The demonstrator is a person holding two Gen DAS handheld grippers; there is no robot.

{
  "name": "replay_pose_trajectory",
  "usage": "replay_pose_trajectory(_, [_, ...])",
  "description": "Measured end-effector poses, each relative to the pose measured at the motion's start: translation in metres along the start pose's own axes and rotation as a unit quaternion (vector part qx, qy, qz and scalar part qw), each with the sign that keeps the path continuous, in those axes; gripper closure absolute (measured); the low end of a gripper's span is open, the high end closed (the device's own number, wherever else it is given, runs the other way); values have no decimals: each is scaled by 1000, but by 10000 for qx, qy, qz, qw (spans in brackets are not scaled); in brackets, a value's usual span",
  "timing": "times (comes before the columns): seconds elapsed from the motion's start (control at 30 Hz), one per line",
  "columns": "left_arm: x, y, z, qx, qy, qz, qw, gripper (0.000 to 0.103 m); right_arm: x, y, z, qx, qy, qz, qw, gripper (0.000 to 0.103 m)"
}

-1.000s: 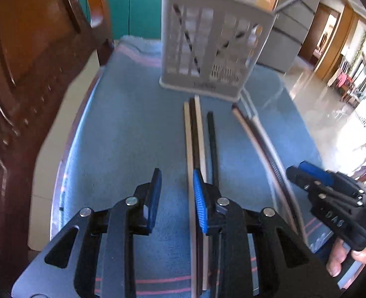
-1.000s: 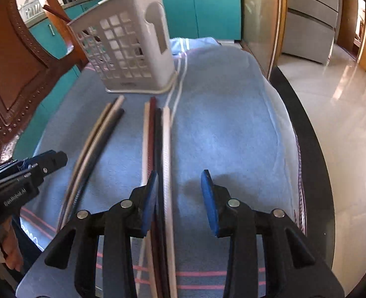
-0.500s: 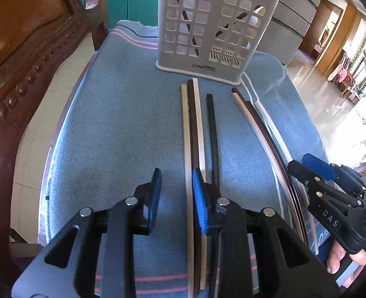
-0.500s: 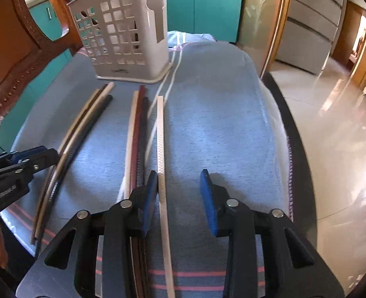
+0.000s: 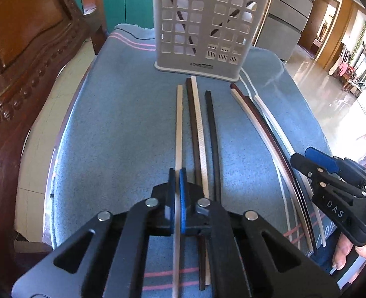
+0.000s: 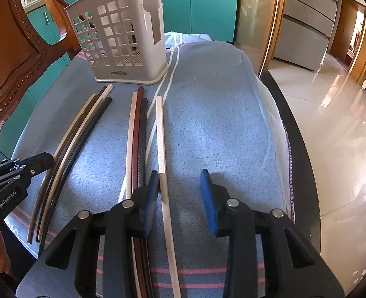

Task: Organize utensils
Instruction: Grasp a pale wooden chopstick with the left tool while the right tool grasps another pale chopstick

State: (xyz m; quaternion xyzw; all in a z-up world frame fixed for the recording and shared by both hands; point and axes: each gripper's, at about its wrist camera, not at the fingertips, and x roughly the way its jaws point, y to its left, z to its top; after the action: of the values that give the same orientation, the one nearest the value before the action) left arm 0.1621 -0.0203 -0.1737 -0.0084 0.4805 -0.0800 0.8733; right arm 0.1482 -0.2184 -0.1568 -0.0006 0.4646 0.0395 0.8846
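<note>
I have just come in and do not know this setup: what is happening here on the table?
A person holds a gripper in each hand over chopsticks lying on a blue cloth. The left gripper is shut on the leftmost pale chopstick. The right gripper is open, with a white chopstick between its jaws, beside the left pad. The white basket stands behind and already holds some sticks.

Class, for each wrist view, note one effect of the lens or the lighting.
Left wrist view: fisheye bends the straight chopsticks outward near the right edge. Right wrist view: sunlight glares off the polished floor, and the right gripper casts a shadow on the blue cloth.
</note>
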Motion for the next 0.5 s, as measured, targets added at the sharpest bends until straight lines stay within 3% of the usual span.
replay_pose_trajectory(0.07, [-2, 3, -2, -16, 7, 3, 10000, 99, 0, 1, 0, -21, 16, 14, 10000, 76])
replay_pose_trajectory(0.13, [-4, 7, -5, -42, 10, -8, 10000, 99, -1, 0, 0, 44, 27, 99, 9999, 96])
replay_pose_trajectory(0.5, [-24, 17, -29, -40, 190, -187, 9996, 102, -14, 0, -1, 309, -45, 608, 9977, 97])
